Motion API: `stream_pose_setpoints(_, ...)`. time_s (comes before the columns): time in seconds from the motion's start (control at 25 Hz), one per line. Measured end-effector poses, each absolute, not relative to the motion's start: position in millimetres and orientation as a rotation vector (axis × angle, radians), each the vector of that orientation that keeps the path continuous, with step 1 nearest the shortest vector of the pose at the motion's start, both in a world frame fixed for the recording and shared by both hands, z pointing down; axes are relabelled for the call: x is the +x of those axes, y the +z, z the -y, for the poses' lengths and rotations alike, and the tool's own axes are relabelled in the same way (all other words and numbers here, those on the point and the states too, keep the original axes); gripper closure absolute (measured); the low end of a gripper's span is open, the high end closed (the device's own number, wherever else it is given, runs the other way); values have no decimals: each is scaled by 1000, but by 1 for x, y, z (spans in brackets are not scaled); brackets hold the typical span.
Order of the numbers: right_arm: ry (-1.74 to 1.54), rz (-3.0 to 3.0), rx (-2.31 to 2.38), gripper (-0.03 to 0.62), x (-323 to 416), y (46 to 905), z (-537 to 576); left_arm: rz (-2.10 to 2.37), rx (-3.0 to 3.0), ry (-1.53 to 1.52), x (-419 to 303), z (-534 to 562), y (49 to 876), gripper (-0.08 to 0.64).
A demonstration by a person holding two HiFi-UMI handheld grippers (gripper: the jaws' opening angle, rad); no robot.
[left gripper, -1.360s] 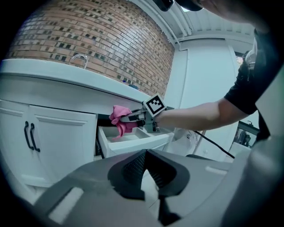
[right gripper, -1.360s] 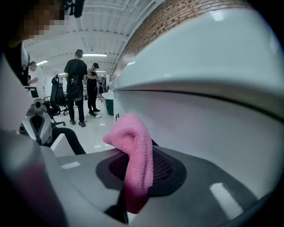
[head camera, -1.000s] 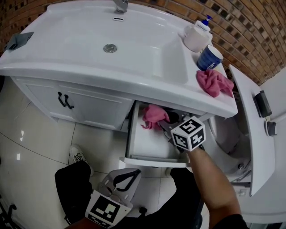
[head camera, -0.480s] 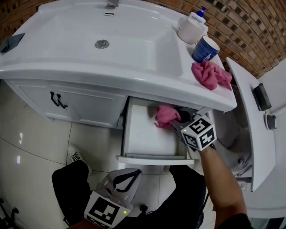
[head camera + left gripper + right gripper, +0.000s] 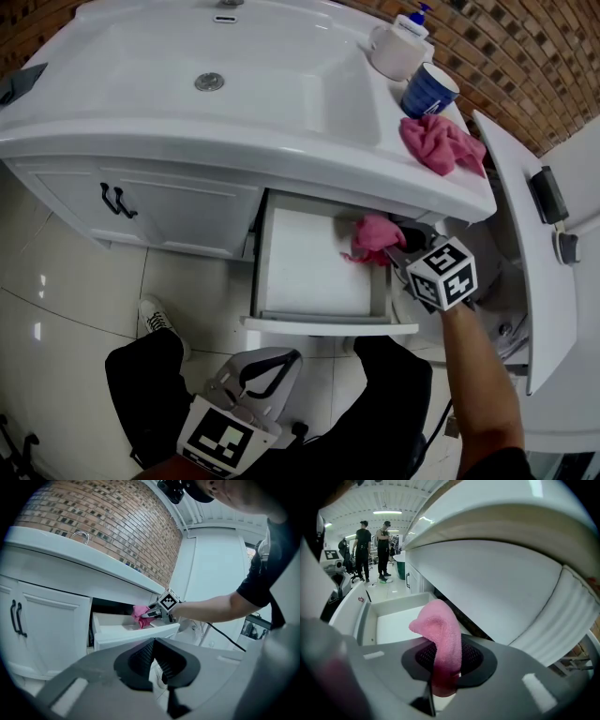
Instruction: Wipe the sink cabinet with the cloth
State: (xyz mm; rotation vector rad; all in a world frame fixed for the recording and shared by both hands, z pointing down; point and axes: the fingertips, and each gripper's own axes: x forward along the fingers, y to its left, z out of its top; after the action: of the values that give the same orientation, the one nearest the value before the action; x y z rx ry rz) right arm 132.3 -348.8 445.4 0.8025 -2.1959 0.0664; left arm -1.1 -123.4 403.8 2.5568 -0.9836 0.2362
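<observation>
Left gripper (image 5: 267,367): hung low at the near edge of the head view, close to the person's dark trouser legs (image 5: 150,389), and pointed toward the cabinet.
Left jaws: pressed together at the tips with nothing between them, as the left gripper (image 5: 154,641) view showed.
Right forearm (image 5: 473,375): bare and stretched forward from the lower right, reaching into the right side of the open drawer (image 5: 328,324).
Right gripper (image 5: 396,255): clamped on the pink cloth (image 5: 373,236); in its own view the right gripper (image 5: 443,670) pinched the pink cloth (image 5: 439,630), which bulged up ahead of the tips.
Pink cloth position: far right part of the drawer, near its right wall, just under the countertop edge.
Drawer: pulled out below the countertop, its inside white.
Cabinet door (image 5: 141,211): closed, left of the drawer, with two dark handles (image 5: 112,200).
Countertop: the second pink cloth (image 5: 439,142) lay right of the sink (image 5: 234,89), with the blue cup (image 5: 428,91) and white pump bottle (image 5: 398,47) beyond it.
Hard to make out: whether the held cloth touched the drawer floor; the drawer's back lay in shadow.
Farthest: two people (image 5: 372,550) stood in the right gripper view.
</observation>
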Motion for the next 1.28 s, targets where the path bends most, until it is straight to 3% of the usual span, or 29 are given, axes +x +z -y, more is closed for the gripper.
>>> stream_pose_setpoints(0.24,-50,2324,600,515,58,416,317,995,2555,235,-7,120,403,554)
stream_pose_setpoints(0.56,-140,2327,328,515,-29,438,276,1014,2535,243,-23,109,404,554)
stream_pose_setpoints(0.92,-99,2317,346,515,-20,443,278,1036,2537,227,-26,109,400,554)
stream_pose_setpoints(1.28,-87,2229,400,515,40,450,286,1048,2541,198,-19,118,396,554)
